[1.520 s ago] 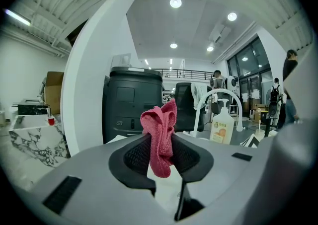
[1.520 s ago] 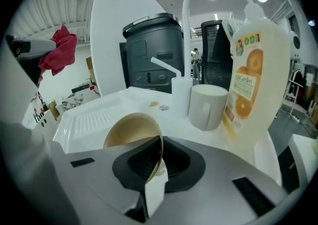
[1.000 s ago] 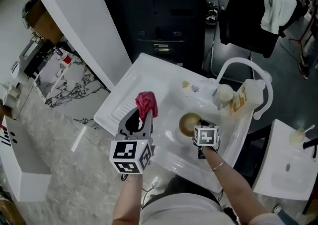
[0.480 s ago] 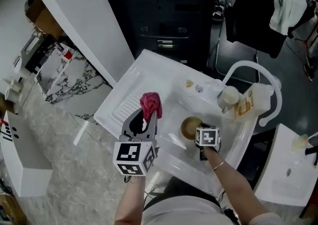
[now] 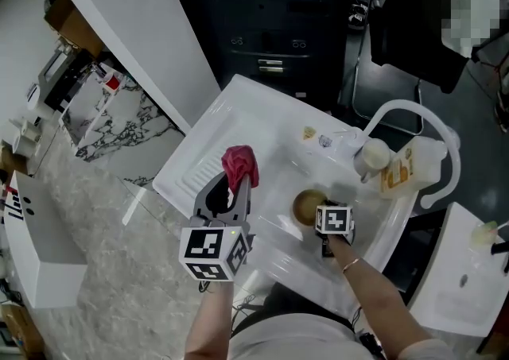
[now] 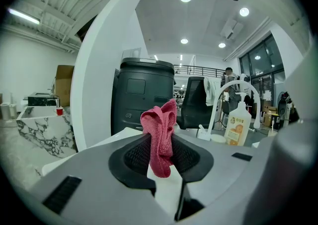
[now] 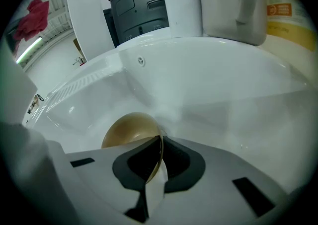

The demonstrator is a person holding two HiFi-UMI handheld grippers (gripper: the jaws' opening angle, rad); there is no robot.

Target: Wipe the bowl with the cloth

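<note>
**Head view: two hand-held claws at a white sink, one with the cloth, one with the bowl**

- Left claw (image 6: 161,152): closed on the cloth (image 6: 160,134). The cloth is red and bunched. It is pinched upright between the ribbed pads, with its top standing above them and a tail hanging below.
- Cloth position: over the ridged drainboard side of the sink (image 5: 208,144), well apart from the bowl.
- Right claw (image 7: 160,153): pointing steeply down and clamped on the rim of the bowl (image 7: 130,130).
- Bowl: tan and round, held tilted low inside the basin. Whether it touches the basin floor cannot be told.
- Soap bottle (image 5: 398,168): stands at the sink's far rim, just beside the curved white faucet (image 5: 413,108).
</note>
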